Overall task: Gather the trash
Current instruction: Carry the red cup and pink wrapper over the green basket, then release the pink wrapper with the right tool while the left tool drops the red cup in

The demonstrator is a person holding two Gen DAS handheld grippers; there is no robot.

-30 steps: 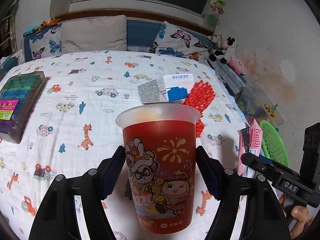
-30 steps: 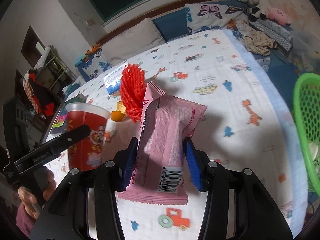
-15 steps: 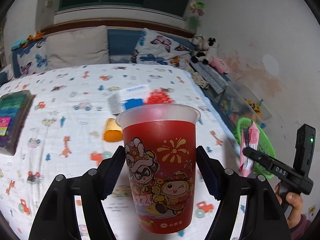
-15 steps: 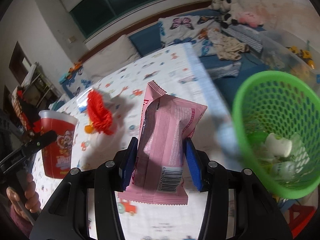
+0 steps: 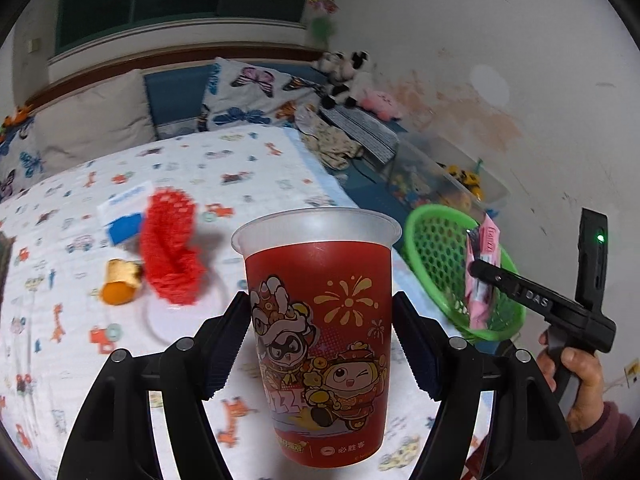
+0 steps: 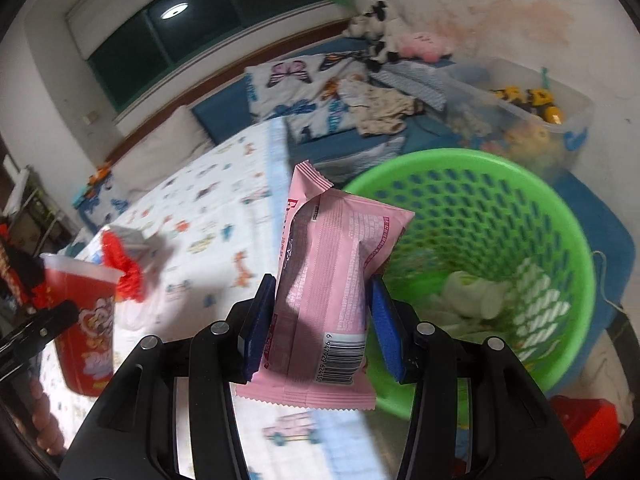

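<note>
My left gripper is shut on a red plastic cup with cartoon prints, held upright above the bed. My right gripper is shut on a pink snack wrapper, held at the near left rim of a green mesh basket that holds pale crumpled trash. In the left wrist view the right gripper holds the wrapper over the basket. The cup also shows in the right wrist view.
On the patterned bed sheet lie a red mesh scrubber, an orange roll and a white-blue box. A clear toy bin, plush toys and pillows lie beyond.
Both grippers swung right, off the bed toward the green basket. The pink wrapper now hangs at the basket's rim. Both grips stayed shut.
</note>
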